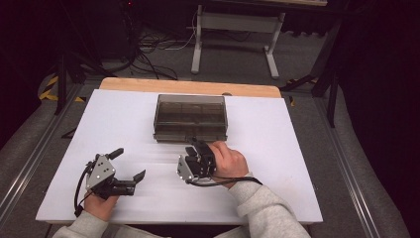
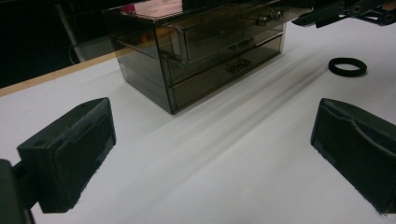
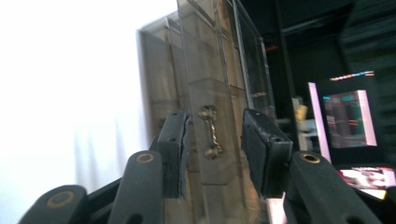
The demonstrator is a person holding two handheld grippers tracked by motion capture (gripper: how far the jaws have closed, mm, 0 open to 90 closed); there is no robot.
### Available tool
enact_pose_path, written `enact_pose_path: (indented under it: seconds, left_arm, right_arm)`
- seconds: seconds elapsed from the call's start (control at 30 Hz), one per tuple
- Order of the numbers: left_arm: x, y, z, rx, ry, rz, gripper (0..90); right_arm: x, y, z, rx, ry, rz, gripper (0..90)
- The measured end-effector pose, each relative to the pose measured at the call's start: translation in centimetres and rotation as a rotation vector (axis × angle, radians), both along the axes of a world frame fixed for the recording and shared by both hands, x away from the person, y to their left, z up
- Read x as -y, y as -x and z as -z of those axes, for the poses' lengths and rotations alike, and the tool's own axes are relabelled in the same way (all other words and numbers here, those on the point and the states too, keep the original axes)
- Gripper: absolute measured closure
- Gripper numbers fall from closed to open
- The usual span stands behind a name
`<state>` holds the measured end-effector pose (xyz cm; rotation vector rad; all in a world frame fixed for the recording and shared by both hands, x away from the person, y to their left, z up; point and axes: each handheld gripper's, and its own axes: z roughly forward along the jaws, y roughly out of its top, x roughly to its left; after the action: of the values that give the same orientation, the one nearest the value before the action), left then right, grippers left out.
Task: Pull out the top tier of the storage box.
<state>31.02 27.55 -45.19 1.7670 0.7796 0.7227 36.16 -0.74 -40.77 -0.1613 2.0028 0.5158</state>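
We record one smoky see-through drawer chest (image 1: 190, 118), standing toward the far middle of the white table (image 1: 277, 183), its drawer fronts facing the near edge. In the left gripper view the chest (image 2: 196, 56) shows stacked drawers with small metal handles, and the top drawer (image 2: 219, 25) juts out a little beyond the ones beneath it.

We record the right gripper (image 1: 198, 148), held in the person's right hand (image 1: 229, 161), at the near face of the chest. In the right gripper view its jaws stand on either side of the drawer's metal handle (image 3: 210, 132), one pad (image 3: 176, 149) close against the drawer front edge and the other pad (image 3: 261, 149) just beside it; a narrow gap remains on each side of the handle, so we cannot tell whether they actually pinch the drawer front or only bracket it.

We record the left gripper (image 1: 128, 163), held in the left hand (image 1: 99, 206), at the near left of the table, well apart from the chest. Its jaws are spread wide and hold nothing, with bare table between them.

We record one black ring (image 2: 347, 66) lying flat on the table, to the right of the chest in the left gripper view.
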Motion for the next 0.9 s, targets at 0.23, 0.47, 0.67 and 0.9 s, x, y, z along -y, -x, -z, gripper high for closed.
enact_pose_path:
  seconds: [0.23,0.47,0.67,0.9]
  left_arm:
    - [0.0,0.0,0.0,-0.003,0.005,-0.001,0.9]
    - [0.0,0.0,0.0,-0.003,0.006,-0.001,0.9]
    - [0.0,0.0,0.0,-0.003,0.004,0.000,0.9]
    - [0.0,0.0,0.0,-0.003,0.004,0.000,0.9]
  right_arm:
    - [1.1,-0.5,-1.9,-0.158,-0.111,-0.071,53.0]
    - [2.3,-1.8,-3.6,-0.351,-0.201,-0.108,44.3]
    - [3.0,-3.1,-4.4,-0.505,-0.288,-0.113,41.1]
    - [3.2,-4.6,-4.8,-0.598,-0.282,-0.078,41.2]
